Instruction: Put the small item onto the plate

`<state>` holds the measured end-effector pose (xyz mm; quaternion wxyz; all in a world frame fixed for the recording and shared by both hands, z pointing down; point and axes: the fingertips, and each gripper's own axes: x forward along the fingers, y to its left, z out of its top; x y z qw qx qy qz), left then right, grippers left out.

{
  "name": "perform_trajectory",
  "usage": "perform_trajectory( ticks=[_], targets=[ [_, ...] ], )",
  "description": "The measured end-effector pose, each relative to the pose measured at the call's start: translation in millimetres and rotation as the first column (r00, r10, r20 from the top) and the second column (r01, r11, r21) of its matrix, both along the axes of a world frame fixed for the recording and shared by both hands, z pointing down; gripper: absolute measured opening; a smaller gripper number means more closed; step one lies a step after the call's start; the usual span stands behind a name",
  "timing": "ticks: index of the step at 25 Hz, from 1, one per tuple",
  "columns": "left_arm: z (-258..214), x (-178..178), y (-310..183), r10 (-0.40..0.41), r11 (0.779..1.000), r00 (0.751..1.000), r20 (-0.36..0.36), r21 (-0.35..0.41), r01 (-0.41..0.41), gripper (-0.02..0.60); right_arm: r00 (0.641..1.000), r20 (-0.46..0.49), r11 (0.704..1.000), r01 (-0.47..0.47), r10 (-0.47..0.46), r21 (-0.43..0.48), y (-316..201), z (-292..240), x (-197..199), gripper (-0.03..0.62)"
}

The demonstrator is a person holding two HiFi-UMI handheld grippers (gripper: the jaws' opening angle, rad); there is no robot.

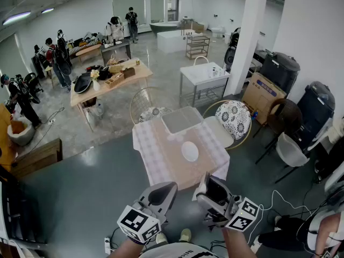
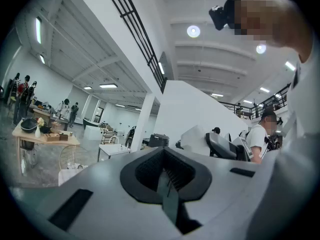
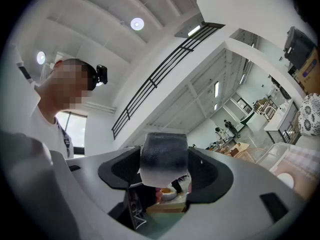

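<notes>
A white oval plate (image 1: 190, 151) lies on the checked cloth of a small table (image 1: 156, 155) some way ahead of me. Both grippers are held low and near my body, short of the table. My right gripper (image 1: 210, 190) is tilted upward and shut on the small item (image 3: 163, 156), a block that is dark grey on top and fades to white below. In the right gripper view the plate (image 3: 286, 180) shows small at the far right. My left gripper (image 1: 160, 193) points level with its jaws together and nothing between them (image 2: 165, 176).
A grey tray (image 1: 181, 119) lies at the table's far end. A chair with a patterned cushion (image 1: 234, 117) stands on the right of the table, and a wire chair (image 1: 146, 104) stands behind it. A white chair (image 1: 290, 149) is further right. People stand around a wooden table (image 1: 110, 79) at the back left.
</notes>
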<state>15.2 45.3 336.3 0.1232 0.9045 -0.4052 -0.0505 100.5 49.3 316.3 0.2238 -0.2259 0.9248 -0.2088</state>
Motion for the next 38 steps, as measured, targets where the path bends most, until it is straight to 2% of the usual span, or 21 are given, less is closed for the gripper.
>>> perform_trajectory(
  ticks=[11, 22, 35, 38],
  targets=[
    [0, -7, -2, 0.010, 1.000, 1.000, -0.001, -0.002, -0.010, 0.005, 1.000, -0.016, 1.000, 0.004, -0.004, -0.007, -1, 3, -12, 0.310],
    [8, -16, -2, 0.021, 1.000, 1.000, 0.006, 0.007, -0.021, 0.005, 1.000, 0.023, 0.999, -0.015, 0.017, -0.046, -1, 3, -14, 0.310],
    [18, -58, 8, 0.025, 1.000, 1.000, 0.015, 0.012, -0.025, 0.005, 1.000, 0.013, 0.999, -0.020, 0.021, -0.042, 9, 10, -61, 0.310],
    [19, -67, 13, 0.034, 0.999, 0.999, -0.002, 0.020, -0.034, 0.005, 1.000, 0.022, 0.999, -0.022, 0.023, -0.041, 12, 11, -69, 0.310]
  ],
)
